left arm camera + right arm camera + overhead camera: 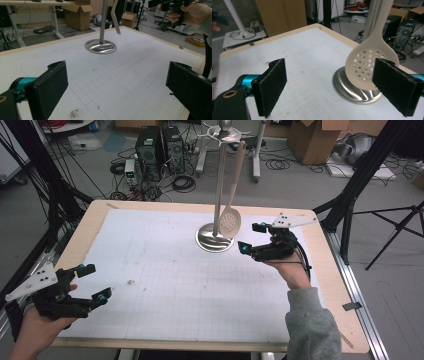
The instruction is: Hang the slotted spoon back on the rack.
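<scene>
Slotted spoon (230, 220) is hanging from the top of the utensil stand (218, 195), bowl end down, just above the stand's round steel base (214, 241) near the far middle of the table (85, 227). The right gripper view is showing what the high view cannot: the perforated bowl (368, 66) is sitting in front of the base (352, 88), with the right-hand pad (395, 87) overlapping its edge; contact cannot be told. Right gripper (252, 237) is sitting just beside the spoon, jaws spread wide, gripping nothing. The left gripper view is catching the spoon handle (115, 17) edge-on beside the pole (103, 21). Left gripper (93, 282) is hovering over the near left corner, well apart from the stand, jaws also released and empty.
</scene>
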`<state>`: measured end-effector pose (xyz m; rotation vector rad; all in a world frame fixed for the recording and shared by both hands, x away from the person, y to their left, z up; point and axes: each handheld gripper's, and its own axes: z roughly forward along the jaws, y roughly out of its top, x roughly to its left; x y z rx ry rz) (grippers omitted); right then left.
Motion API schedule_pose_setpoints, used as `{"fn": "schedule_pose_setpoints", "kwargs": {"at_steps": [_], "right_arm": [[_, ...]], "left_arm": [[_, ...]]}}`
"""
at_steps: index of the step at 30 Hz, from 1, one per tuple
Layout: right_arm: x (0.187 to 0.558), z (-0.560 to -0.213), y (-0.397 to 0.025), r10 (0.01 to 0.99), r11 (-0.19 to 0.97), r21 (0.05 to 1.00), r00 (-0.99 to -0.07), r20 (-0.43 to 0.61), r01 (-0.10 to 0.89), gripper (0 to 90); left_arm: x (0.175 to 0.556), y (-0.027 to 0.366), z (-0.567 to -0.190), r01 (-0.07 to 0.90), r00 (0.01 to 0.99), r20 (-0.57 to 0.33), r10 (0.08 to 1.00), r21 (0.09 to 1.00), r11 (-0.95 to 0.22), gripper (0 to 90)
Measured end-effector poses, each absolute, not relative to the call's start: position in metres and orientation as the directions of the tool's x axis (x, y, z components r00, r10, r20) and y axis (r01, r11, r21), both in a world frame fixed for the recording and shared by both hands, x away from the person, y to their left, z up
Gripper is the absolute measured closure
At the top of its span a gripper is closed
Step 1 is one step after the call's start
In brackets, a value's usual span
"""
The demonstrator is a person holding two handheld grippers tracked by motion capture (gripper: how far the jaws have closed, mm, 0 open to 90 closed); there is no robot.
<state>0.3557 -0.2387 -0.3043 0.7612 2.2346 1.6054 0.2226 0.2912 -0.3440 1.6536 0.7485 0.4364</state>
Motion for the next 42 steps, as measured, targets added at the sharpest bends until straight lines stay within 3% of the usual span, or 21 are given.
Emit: {"fn": "schedule_pose_setpoints", "kwargs": {"at_steps": [12, 20, 42], "right_arm": [[0.335, -0.327, -0.26, 0.557, 0.215, 0.944, -0.825, 0.092, 0.25, 11.2], [0.323, -0.352, -0.282, 0.62, 0.22, 0.925, -0.776, 0.113, 0.31, 11.2], [0.29, -0.357, -0.336, 0.716, 0.099, 0.943, -0.68, 0.155, 0.319, 11.1]], "left_arm": [[0.236, 0.28, -0.351, 0.253, 0.733, -0.13, 0.667, 0.963, -0.091, 4.4], [0.246, 0.283, -0.356, 0.273, 0.733, -0.147, 0.664, 0.958, -0.089, 4.4], [0.254, 0.284, -0.354, 0.263, 0.735, -0.156, 0.66, 0.962, -0.066, 4.4]]}}
